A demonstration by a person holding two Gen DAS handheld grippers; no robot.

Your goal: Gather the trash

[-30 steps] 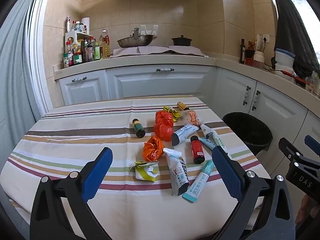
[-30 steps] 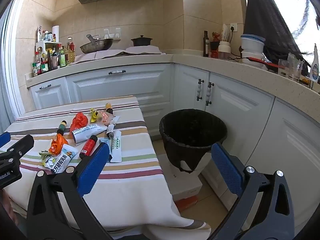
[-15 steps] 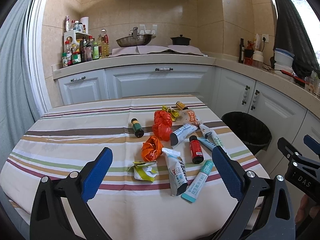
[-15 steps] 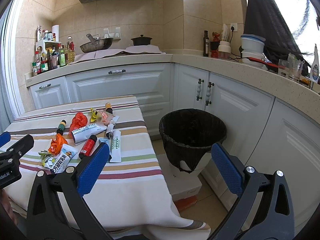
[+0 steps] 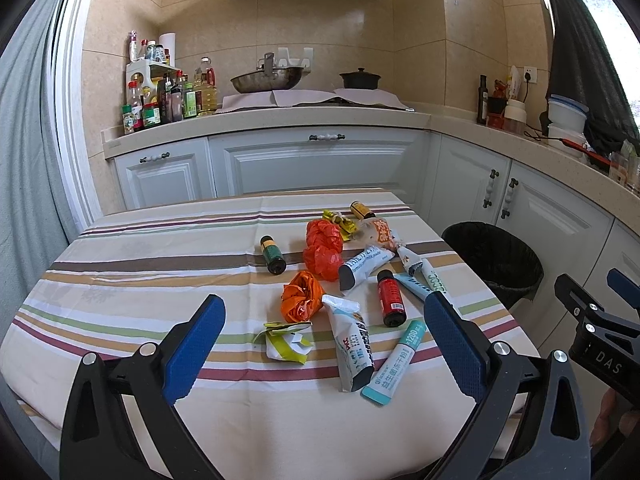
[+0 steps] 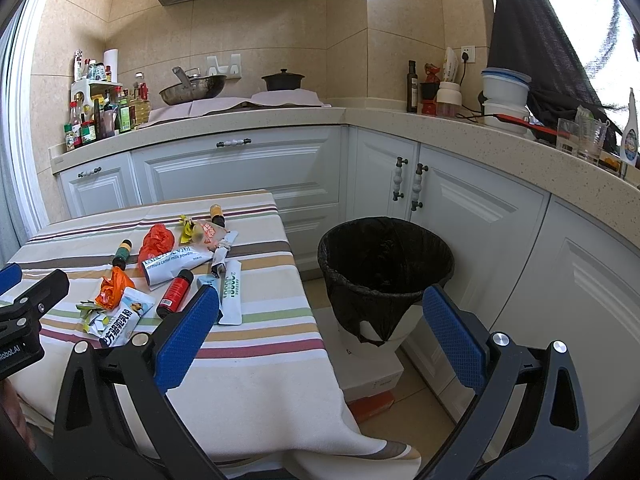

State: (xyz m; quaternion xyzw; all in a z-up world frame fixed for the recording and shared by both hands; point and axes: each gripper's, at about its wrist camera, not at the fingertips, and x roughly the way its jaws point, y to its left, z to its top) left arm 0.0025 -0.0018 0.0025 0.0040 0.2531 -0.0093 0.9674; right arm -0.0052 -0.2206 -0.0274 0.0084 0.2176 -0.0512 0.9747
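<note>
Setting: table under a striped cloth, trash heaped on its right half; black-lined bin on the floor just off the table's right edge.

Left gripper: jaws wide apart, empty, held above the near edge of the table and aimed at the heap. Right gripper: jaws wide apart, empty, aimed at the gap between the table's corner and the bin.

Step in hand (judgement): first pick not yet begun; nothing is in either gripper.

Method notes:
- Take near items first. The white pouch and the teal sachet lie touching, so close on one only.
- Flat packets: come in low across the narrow width, or the pads may slide over them.
- Red bottle and green bottle lie on their sides and may roll; grip across the body.
- Orange wad and yellow-white wrapper: soft, pinch the bulk.
- The right gripper sits nearer the bin, so it suits the drops.

Versus the earlier frames: the heap lies as before. The left view has crept slightly towards the table. Jaws on both sides stay unchanged.
</note>
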